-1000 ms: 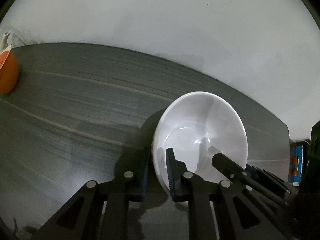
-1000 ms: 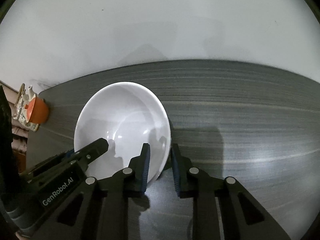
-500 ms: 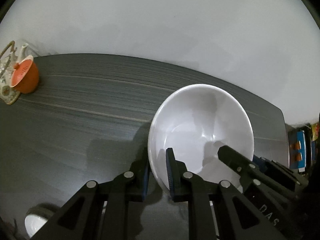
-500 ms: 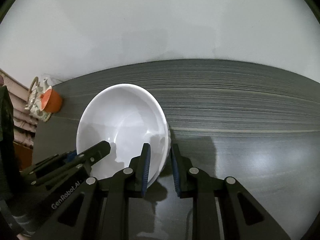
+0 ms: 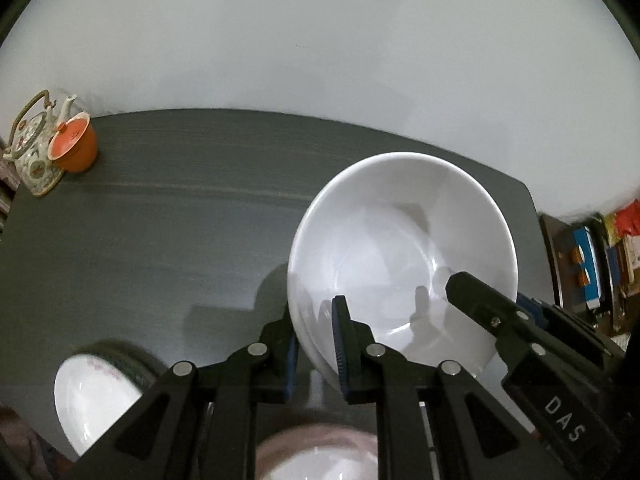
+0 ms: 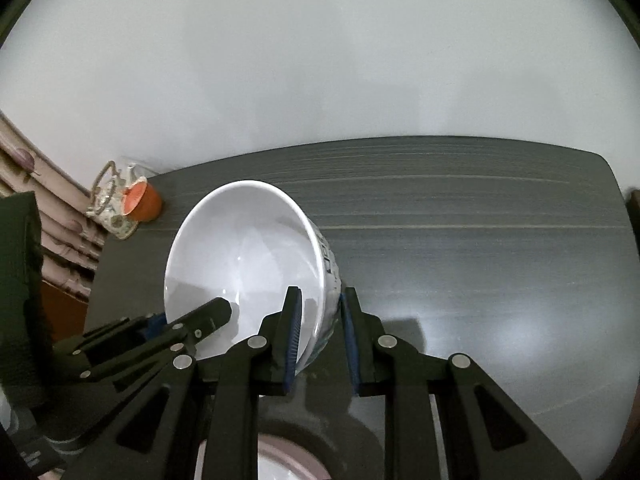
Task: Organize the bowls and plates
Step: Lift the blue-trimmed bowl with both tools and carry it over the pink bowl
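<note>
A large white bowl with a patterned outside hangs above the dark table, held by both grippers. My left gripper is shut on its left rim, one pad inside and one outside. My right gripper is shut on the opposite rim the same way. Each gripper shows in the other's view, reaching into the bowl. Under the grippers lies a pink-rimmed plate, partly hidden by the fingers. A second white dish with a pink pattern sits at the lower left.
The dark grey table runs to a white wall. At its far left corner stand a floral teapot and an orange cup. Shelves with coloured items stand beyond the table's right edge.
Both grippers have risen and pulled back with the bowl between them. More of the table shows, and the teapot, the pink-rimmed plate and the second dish have come into view.
</note>
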`<state>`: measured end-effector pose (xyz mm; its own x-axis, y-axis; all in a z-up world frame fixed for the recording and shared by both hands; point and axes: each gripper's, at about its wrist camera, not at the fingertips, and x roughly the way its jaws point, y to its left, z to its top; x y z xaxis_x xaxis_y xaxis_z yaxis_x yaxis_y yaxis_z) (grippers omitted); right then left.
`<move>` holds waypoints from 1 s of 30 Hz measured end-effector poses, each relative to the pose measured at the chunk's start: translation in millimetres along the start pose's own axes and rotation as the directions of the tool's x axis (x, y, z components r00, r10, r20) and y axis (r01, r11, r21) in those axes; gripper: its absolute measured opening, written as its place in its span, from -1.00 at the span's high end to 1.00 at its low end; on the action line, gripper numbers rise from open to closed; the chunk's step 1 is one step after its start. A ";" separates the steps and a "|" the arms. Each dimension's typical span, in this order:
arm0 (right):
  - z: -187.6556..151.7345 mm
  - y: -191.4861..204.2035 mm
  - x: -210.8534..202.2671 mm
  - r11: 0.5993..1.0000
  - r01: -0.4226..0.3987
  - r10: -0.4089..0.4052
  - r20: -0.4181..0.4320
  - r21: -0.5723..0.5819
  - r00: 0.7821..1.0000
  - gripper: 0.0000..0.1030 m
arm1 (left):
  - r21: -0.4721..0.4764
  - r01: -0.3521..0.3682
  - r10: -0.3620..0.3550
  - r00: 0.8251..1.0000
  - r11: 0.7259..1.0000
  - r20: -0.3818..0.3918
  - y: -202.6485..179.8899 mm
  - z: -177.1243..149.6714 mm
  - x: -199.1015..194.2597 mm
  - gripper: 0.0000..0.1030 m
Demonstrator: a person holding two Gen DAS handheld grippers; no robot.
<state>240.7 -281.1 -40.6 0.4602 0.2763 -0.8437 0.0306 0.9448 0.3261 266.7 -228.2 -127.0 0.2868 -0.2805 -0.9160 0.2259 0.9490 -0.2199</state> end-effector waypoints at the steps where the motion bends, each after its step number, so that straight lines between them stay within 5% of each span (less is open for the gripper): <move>1: -5.4 -0.9 -5.9 1.000 -0.003 0.003 0.002 0.007 1.000 0.62 | 0.003 0.002 -0.002 1.000 1.000 0.001 -0.6 -4.8 -4.2 0.70; 11: -61.6 9.7 -44.8 0.999 -0.022 0.022 0.003 0.032 1.000 0.62 | 0.006 0.012 -0.012 0.999 1.000 0.044 -3.3 -53.1 -49.3 0.70; 30: -151.6 31.1 -55.1 1.000 -0.015 0.017 -0.080 0.024 0.997 0.62 | -0.037 0.001 -0.003 0.998 0.999 -0.063 27.8 -155.5 -62.8 0.70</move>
<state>81.7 -240.3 -48.7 0.3884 0.3051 -0.8695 0.0447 0.9362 0.3485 110.2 -161.8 -127.8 0.2264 -0.2739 -0.9347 0.1918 0.9534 -0.2329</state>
